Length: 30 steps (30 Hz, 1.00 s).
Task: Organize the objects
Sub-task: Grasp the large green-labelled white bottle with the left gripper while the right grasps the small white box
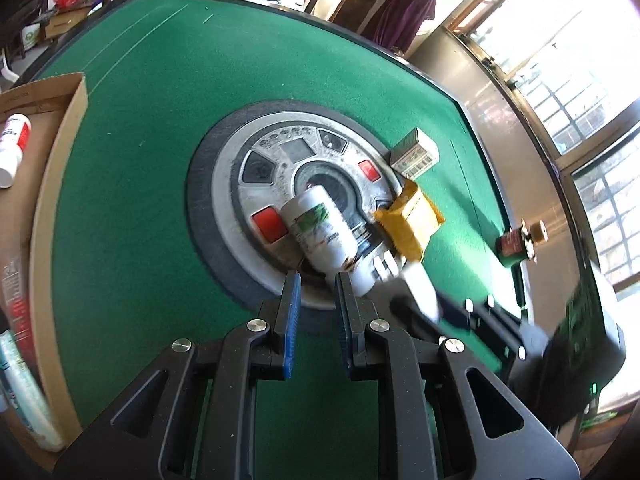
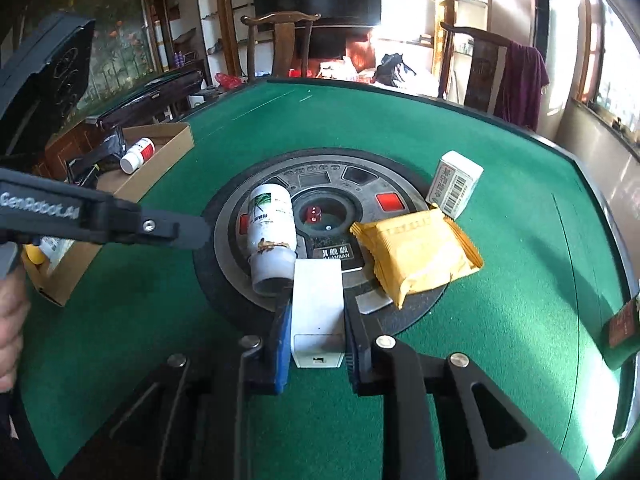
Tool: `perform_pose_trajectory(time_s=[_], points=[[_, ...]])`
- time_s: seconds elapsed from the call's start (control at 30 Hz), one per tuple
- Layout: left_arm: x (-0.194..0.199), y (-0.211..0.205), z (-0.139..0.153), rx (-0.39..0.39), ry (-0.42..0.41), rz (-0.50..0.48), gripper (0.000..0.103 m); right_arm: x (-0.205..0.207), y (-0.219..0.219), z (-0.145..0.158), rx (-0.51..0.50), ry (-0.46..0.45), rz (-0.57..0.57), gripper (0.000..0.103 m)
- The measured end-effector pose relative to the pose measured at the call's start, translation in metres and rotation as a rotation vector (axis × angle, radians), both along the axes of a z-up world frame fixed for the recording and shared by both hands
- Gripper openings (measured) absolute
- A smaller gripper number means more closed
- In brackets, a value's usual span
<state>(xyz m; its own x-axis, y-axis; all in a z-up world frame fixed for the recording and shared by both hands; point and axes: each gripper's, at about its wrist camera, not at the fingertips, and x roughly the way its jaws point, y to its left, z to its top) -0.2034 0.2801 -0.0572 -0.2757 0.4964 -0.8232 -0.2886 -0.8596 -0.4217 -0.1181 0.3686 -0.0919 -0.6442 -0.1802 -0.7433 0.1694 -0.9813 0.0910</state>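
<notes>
Picking the white box off the table's centre hub, bound for the cardboard tray.

The green table [image 2: 500, 280] carries the cardboard tray [image 2: 168, 152] at my left, already holding a red-labelled bottle [image 2: 138, 155]. On the hub [image 2: 332, 184] lie a white bottle [image 2: 270, 232] on its side, a yellow packet [image 2: 416, 256] and a barcoded carton [image 2: 454, 188]. My right gripper [image 2: 318, 320] has its pads pressed on both sides of the white box [image 2: 318, 300], so I judge it grasped; next comes a clean lift without nudging the bottle touching its left corner. My left gripper [image 1: 318, 284] is clenched and empty, just short of that bottle.
</notes>
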Motion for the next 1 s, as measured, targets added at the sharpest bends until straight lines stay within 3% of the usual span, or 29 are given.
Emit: perform_pose_trajectory(time_s=[0.07, 0.13, 0.23, 0.47, 0.53, 0.83, 1.0], points=[[-0.007, 0.011, -0.001, -0.017, -0.008, 0.025, 0.028, 0.005, 0.006, 0.003, -0.015, -0.002, -0.030, 0.021], [-0.013, 0.019, 0.000, -0.052, 0.022, 0.077, 0.028, 0.008, 0.012, 0.006, -0.029, 0.000, -0.050, 0.022], [-0.019, 0.030, 0.000, -0.054, 0.029, 0.105, 0.037, 0.010, 0.019, 0.010, -0.048, 0.005, -0.081, 0.022], [-0.026, 0.054, -0.018, -0.191, 0.046, 0.156, 0.037, 0.012, 0.028, 0.015, -0.084, 0.009, -0.098, 0.021], [-0.028, 0.055, -0.026, -0.189, 0.029, 0.142, 0.037, 0.013, 0.029, 0.018, -0.093, 0.016, -0.097, 0.021], [0.004, 0.018, -0.023, -0.184, 0.134, 0.008, 0.034, 0.015, 0.027, 0.021, -0.097, 0.037, -0.106, 0.022], [0.038, -0.007, -0.007, -0.200, 0.266, -0.032, 0.034, 0.018, 0.017, 0.021, -0.112, 0.056, -0.078, 0.022]])
